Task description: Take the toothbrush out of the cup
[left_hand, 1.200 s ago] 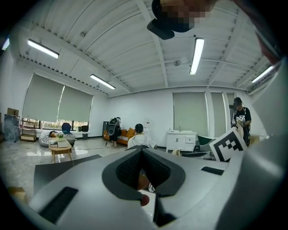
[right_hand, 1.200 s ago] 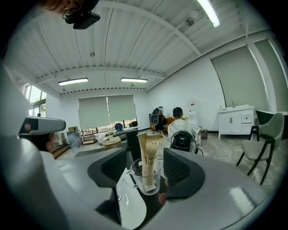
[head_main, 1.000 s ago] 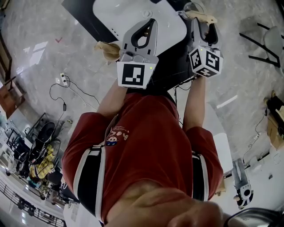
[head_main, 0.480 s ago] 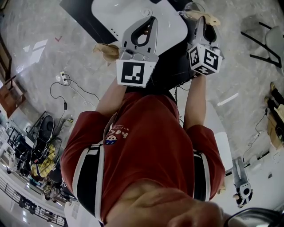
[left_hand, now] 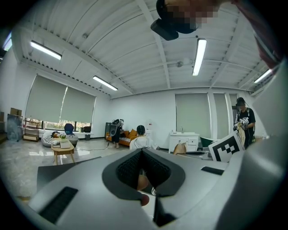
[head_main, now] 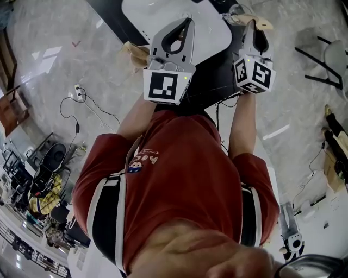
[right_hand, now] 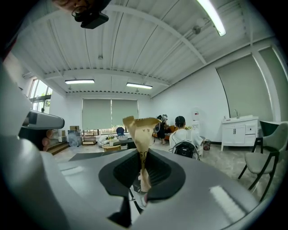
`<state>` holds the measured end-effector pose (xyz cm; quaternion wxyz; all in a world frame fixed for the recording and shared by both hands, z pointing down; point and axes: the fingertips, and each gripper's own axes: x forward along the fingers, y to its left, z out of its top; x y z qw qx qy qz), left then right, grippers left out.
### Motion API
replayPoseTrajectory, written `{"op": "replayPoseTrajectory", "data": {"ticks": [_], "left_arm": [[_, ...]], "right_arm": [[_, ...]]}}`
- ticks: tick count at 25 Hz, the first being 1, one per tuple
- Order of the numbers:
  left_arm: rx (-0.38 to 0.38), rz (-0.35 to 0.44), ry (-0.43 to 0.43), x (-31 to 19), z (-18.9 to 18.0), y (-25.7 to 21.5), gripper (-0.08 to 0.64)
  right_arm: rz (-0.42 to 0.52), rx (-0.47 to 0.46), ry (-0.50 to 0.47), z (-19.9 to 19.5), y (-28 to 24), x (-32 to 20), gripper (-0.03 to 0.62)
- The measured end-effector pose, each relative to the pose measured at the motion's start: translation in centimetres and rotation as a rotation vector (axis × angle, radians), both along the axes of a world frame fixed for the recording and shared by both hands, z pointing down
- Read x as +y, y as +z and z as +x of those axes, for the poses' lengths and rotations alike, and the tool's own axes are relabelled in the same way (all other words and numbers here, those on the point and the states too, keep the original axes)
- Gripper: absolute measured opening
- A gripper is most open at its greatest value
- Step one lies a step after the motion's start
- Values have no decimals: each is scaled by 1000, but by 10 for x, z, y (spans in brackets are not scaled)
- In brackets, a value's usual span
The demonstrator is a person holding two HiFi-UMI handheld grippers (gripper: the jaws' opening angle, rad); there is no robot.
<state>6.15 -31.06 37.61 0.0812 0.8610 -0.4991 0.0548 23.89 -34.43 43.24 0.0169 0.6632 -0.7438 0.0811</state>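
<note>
Now the grasp is finishing: the right gripper is pinching the brown paper-wrapped toothbrush, its fingers having just been closing on it, while the left gripper is idling, fingers pressed together. Next, I judge, it is calling for a straight lift clear of the clear cup.

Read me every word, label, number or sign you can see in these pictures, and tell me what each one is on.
"US", faint and uncertain: tan paper wrapper; its other letters are blurred.
Chest print on the red shirt: too small to read.
White print on a bystander's black shirt: blurred.
Left cube marker, right cube marker: black-and-white patterns, no letters.
</note>
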Motion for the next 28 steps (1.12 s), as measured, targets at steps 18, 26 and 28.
{"op": "replayPoseTrajectory", "data": {"ticks": [18,26,28], "left_arm": [[10,199,-206,88,-45,-92,5],[-21,193,-366,117,-109,-71,5],[-27,193,-398,122,-120,-66,5]], "right_arm": [[245,61,-241,-54,-147,91,35],[247,19,-389,-125,-132,100,35],[250,14,-420,-138,-129,102,35]]}}
